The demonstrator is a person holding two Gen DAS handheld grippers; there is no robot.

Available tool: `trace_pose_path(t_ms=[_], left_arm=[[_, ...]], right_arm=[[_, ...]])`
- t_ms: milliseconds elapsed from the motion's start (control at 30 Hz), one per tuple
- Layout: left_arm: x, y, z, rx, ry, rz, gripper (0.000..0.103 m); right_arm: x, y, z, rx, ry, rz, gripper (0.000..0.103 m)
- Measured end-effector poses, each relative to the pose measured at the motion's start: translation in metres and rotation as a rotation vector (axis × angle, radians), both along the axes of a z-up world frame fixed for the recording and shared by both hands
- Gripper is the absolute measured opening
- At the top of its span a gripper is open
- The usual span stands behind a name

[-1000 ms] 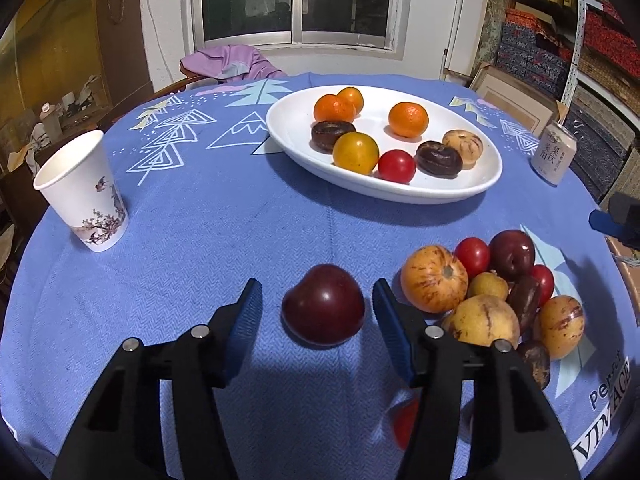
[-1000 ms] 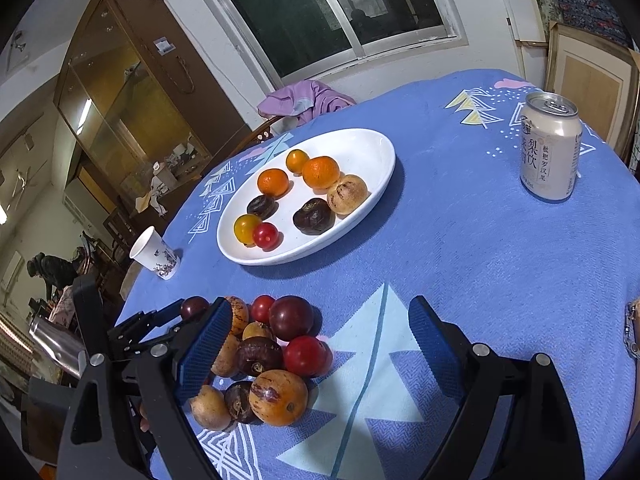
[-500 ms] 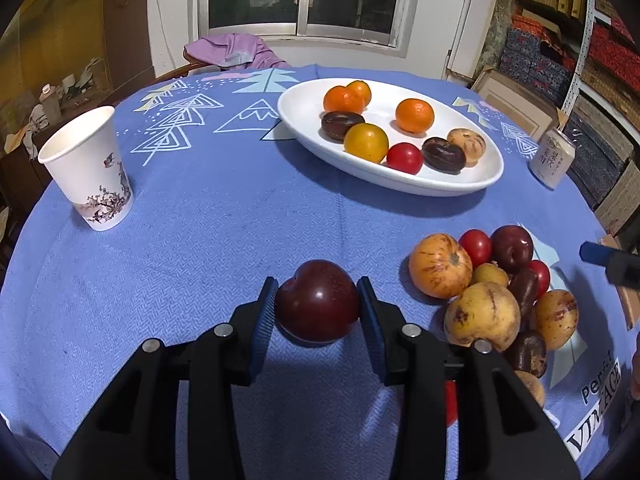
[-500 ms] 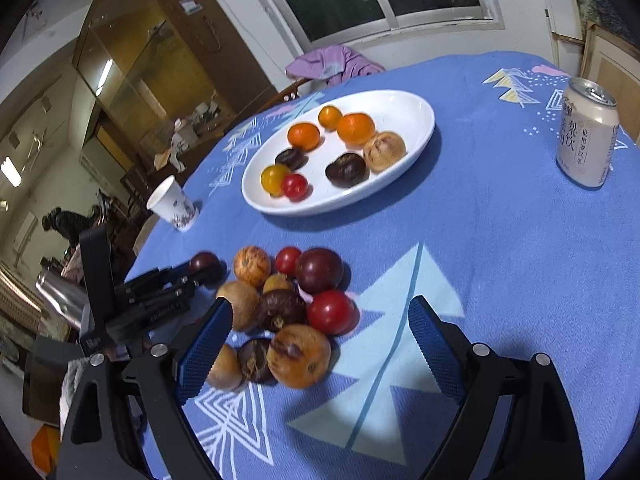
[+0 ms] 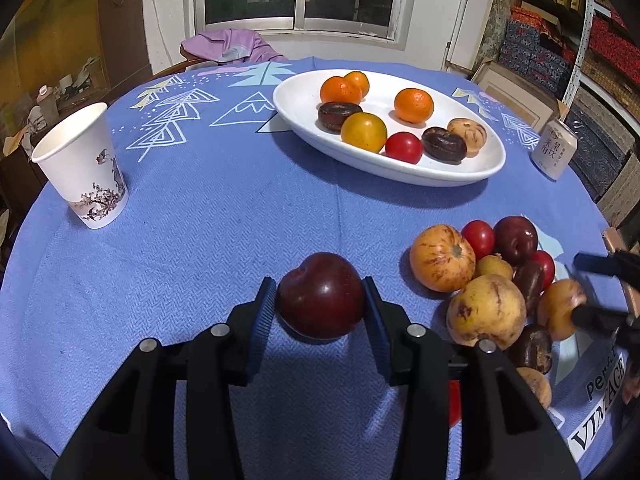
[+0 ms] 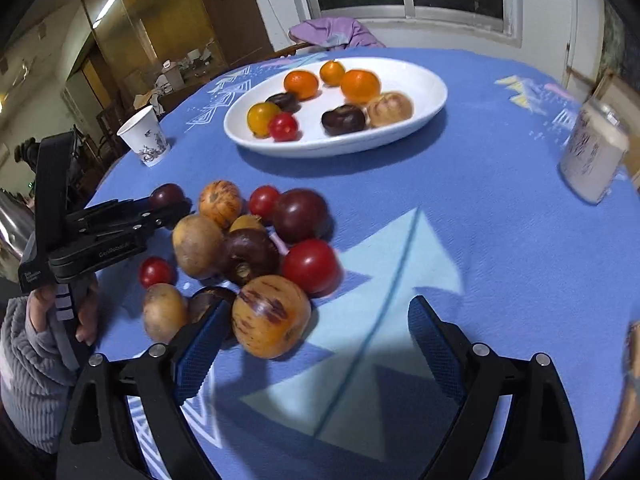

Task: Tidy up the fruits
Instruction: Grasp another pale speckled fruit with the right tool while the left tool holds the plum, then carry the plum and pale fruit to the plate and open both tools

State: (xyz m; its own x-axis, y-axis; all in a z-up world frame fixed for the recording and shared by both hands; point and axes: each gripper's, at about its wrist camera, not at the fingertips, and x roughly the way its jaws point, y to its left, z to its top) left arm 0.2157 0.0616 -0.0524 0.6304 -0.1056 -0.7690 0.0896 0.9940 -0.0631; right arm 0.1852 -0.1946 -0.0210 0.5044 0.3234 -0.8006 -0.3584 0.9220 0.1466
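Observation:
My left gripper (image 5: pixel 320 300) is shut on a dark red plum (image 5: pixel 321 295), held just above the blue tablecloth. It also shows in the right wrist view (image 6: pixel 166 196). A pile of loose fruit (image 5: pixel 486 276) lies to its right. A white oval plate (image 5: pixel 304 116) at the back holds oranges, tomatoes and dark fruits. My right gripper (image 6: pixel 312 340) is open. Its left pad is beside a striped orange fruit (image 6: pixel 271 321) at the near edge of the pile (image 6: pixel 248 248).
A paper cup (image 5: pixel 82 168) stands at the left. A drink can (image 5: pixel 554 154) stands at the right; it shows blurred in the right wrist view (image 6: pixel 592 160). A purple cloth (image 5: pixel 232 46) lies beyond the table's far edge.
My left gripper closed on the dark plum and lifted it slightly. My right gripper moved left and down toward the fruit pile, staying open.

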Motion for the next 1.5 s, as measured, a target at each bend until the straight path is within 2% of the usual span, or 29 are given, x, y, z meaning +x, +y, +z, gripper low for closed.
trace_pose_path(t_ms=[33, 133, 267, 300, 433, 667, 733, 867, 933, 1000, 1100, 1167, 1233, 1400, 1500], left_arm=[[0.000, -0.001, 0.000, 0.001, 0.000, 0.000, 0.044], [0.000, -0.002, -0.001, 0.009, 0.003, -0.002, 0.044], [0.001, -0.001, -0.001, 0.007, 0.007, 0.000, 0.044], [0.001, -0.001, -0.001, 0.006, 0.008, 0.000, 0.044], [0.001, -0.001, -0.001, 0.013, 0.007, -0.001, 0.044], [0.001, -0.002, -0.002, 0.019, 0.007, -0.002, 0.045], [0.001, -0.003, -0.002, 0.021, 0.007, -0.002, 0.045], [0.001, -0.002, -0.002, 0.022, 0.008, -0.003, 0.045], [0.001, -0.004, -0.003, 0.024, 0.010, -0.004, 0.045], [0.001, -0.003, -0.003, 0.023, 0.011, -0.005, 0.045], [0.001, -0.003, -0.003, 0.013, 0.009, -0.004, 0.045], [0.001, 0.001, -0.002, -0.012, 0.007, -0.001, 0.040], [0.002, 0.003, -0.002, -0.032, 0.005, 0.002, 0.040], [0.000, 0.000, 0.000, -0.013, -0.010, 0.003, 0.039], [-0.005, 0.003, 0.008, -0.005, -0.050, 0.024, 0.039]], right_arm=[[0.000, -0.009, 0.004, -0.010, -0.023, -0.038, 0.091], [0.002, -0.035, 0.010, 0.091, -0.013, -0.082, 0.091], [-0.006, -0.032, 0.009, 0.128, -0.018, -0.030, 0.091], [-0.009, -0.028, 0.008, 0.118, -0.025, -0.012, 0.090], [-0.021, -0.016, 0.008, 0.073, -0.086, 0.016, 0.071], [-0.041, 0.008, -0.005, -0.072, -0.129, 0.047, 0.069], [-0.041, 0.013, -0.010, -0.099, -0.127, 0.056, 0.062], [-0.044, 0.024, -0.017, -0.143, -0.136, 0.082, 0.059], [-0.045, 0.027, -0.020, -0.161, -0.141, 0.092, 0.049], [-0.044, 0.027, -0.020, -0.169, -0.142, 0.084, 0.045], [-0.044, 0.025, -0.021, -0.158, -0.135, 0.083, 0.045], [-0.043, 0.025, -0.021, -0.164, -0.137, 0.084, 0.045], [-0.042, 0.023, -0.021, -0.160, -0.134, 0.084, 0.045], [-0.043, 0.024, -0.021, -0.157, -0.132, 0.084, 0.045], [-0.042, 0.022, -0.020, -0.140, -0.123, 0.079, 0.045]])
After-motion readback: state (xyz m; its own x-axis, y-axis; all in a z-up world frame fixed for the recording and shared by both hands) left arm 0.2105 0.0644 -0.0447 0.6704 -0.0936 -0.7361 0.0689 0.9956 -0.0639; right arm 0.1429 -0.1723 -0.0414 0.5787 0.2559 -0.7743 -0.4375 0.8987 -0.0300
